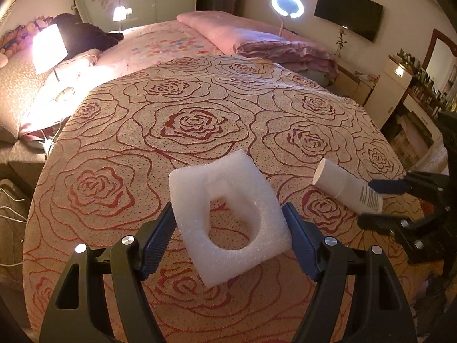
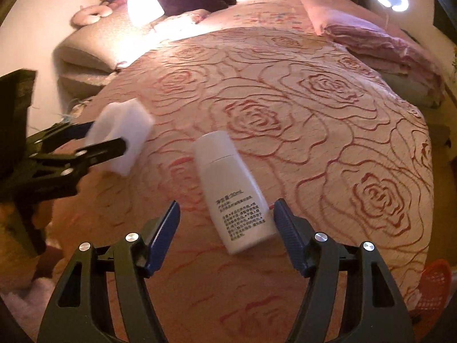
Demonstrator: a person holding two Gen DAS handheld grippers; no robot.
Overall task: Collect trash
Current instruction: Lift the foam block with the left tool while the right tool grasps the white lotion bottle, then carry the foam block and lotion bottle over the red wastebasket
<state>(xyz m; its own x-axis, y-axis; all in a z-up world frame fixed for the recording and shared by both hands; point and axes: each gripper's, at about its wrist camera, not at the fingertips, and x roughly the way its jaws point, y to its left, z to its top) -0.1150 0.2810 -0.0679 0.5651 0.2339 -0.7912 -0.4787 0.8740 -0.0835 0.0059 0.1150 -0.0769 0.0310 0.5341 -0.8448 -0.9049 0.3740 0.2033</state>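
Note:
A white foam piece (image 1: 228,223) with a hole through it sits between the pads of my left gripper (image 1: 228,211), which press on both of its sides and hold it tilted above the rose-patterned bedspread (image 1: 194,123). The right wrist view shows the same foam piece (image 2: 120,134) in the left gripper (image 2: 108,137) at the left. A white plastic bottle (image 2: 231,188) with printed text lies between the fingers of my right gripper (image 2: 227,203). It touches the right pad, and a gap shows at the left pad. In the left wrist view the bottle (image 1: 342,185) and right gripper (image 1: 365,200) are at the right.
A lit bedside lamp (image 1: 48,48) stands at the bed's left. A folded pink quilt (image 1: 257,37) lies at the far side, beside a ring light (image 1: 287,5). A red mesh basket (image 2: 437,283) shows past the bed's right edge. Shelves (image 1: 422,85) with bottles line the right wall.

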